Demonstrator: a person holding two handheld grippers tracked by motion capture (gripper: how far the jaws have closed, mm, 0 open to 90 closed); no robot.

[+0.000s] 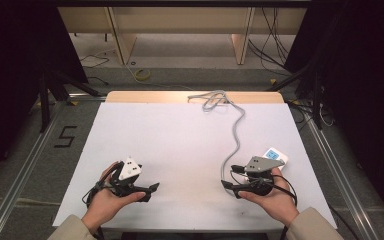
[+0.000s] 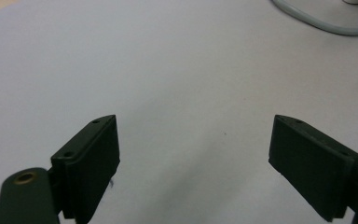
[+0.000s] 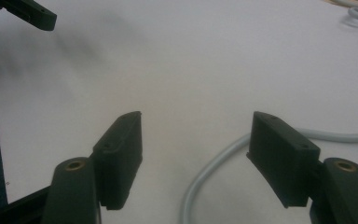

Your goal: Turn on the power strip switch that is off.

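A person's two hands reach in over the near edge of a desk (image 1: pixel 180 135) covered by a white sheet, each holding a hand-held gripper.

The left hand-held gripper (image 1: pixel 150 189) sits near the near left corner of the desk, its black jaws pointing toward the middle. In the left gripper view its jaws stand wide apart with only bare white sheet between them.

The right hand-held gripper (image 1: pixel 228 184) sits near the near right corner, a grey three-cornered plate on top, pointing inward toward the left one. In the right gripper view its jaws also stand wide apart, pressing on nothing.

A grey cable (image 1: pixel 236 135) runs from a loose coil at the far edge of the desk down toward the right hand-held gripper. In the right gripper view it (image 3: pixel 214 168) curves across the sheet beneath the gap between the jaws and is cut off at the bottom edge.

A small white device with a blue screen (image 1: pixel 275 155) lies near the right edge, just beyond the right hand; the grey plate hides most of it, and whether the cable joins it cannot be made out.
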